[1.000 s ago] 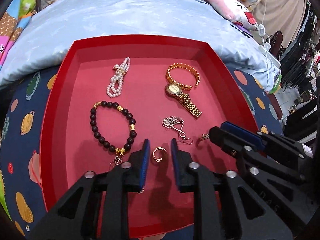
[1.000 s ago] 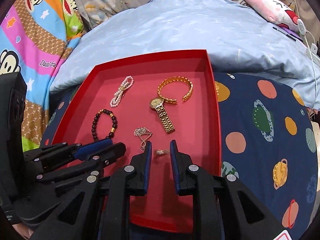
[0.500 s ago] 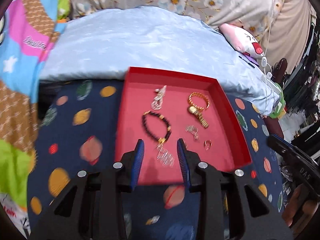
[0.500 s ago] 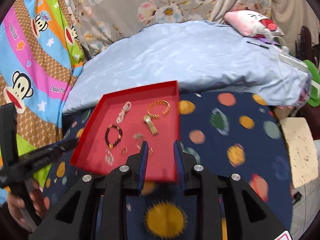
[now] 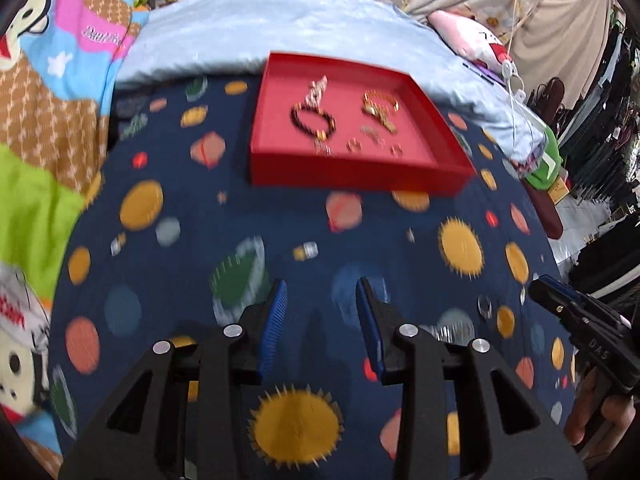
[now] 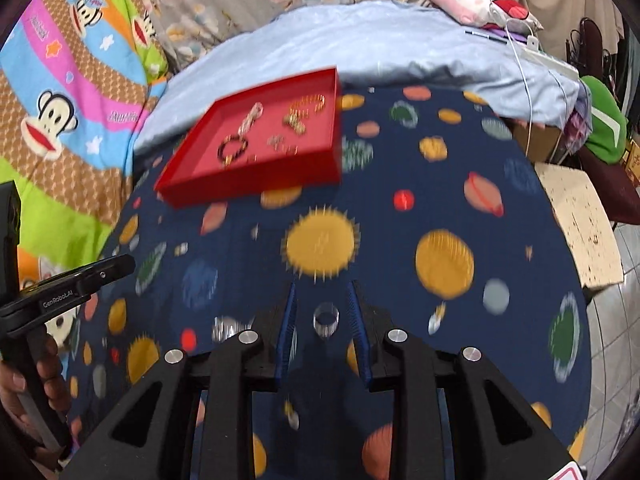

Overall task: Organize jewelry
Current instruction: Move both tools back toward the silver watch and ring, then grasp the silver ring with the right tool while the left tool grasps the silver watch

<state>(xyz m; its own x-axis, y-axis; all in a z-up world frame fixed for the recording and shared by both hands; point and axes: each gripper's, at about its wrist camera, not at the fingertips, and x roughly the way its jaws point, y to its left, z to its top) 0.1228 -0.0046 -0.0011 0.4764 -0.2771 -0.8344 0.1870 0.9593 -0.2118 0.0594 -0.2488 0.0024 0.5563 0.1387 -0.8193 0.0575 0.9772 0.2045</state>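
1. A cartoon-monkey print fabric in pink, blue and green (image 6: 68, 92) fills the nine o'clock side of the right wrist view, with a pale blue quilt (image 6: 360, 40) bunched behind at twelve o'clock.
2. The left black two-finger gripper with blue ribbed pads (image 5: 322, 320) hovers above the navy bedspread printed with suns and planets (image 5: 200, 240), its jaws spread wide and nothing between them; seen from the right wrist camera, its body sits at nine o'clock in a person's hand (image 6: 24, 376).
3. A shallow red rectangular tray (image 5: 352, 176) rests on the bedspread at twelve o'clock, well apart from both grippers and close to the quilt's edge.
4. Inside the tray, blurred by motion, lie a dark beaded bracelet with gold accents (image 5: 312, 120), a pale pearl strand (image 5: 317, 89) just behind it, a gold wristwatch with link band (image 5: 380, 108) toward the right wall, and small rings and a pendant near the front wall.
5. A small clear ring-shaped piece (image 6: 326, 320) lies on the bedspread between the fingers of the right black gripper (image 6: 322, 320), whose jaws stand open on either side without touching it.
6. A pink plush toy (image 6: 480, 8) and white cable lie at one o'clock.
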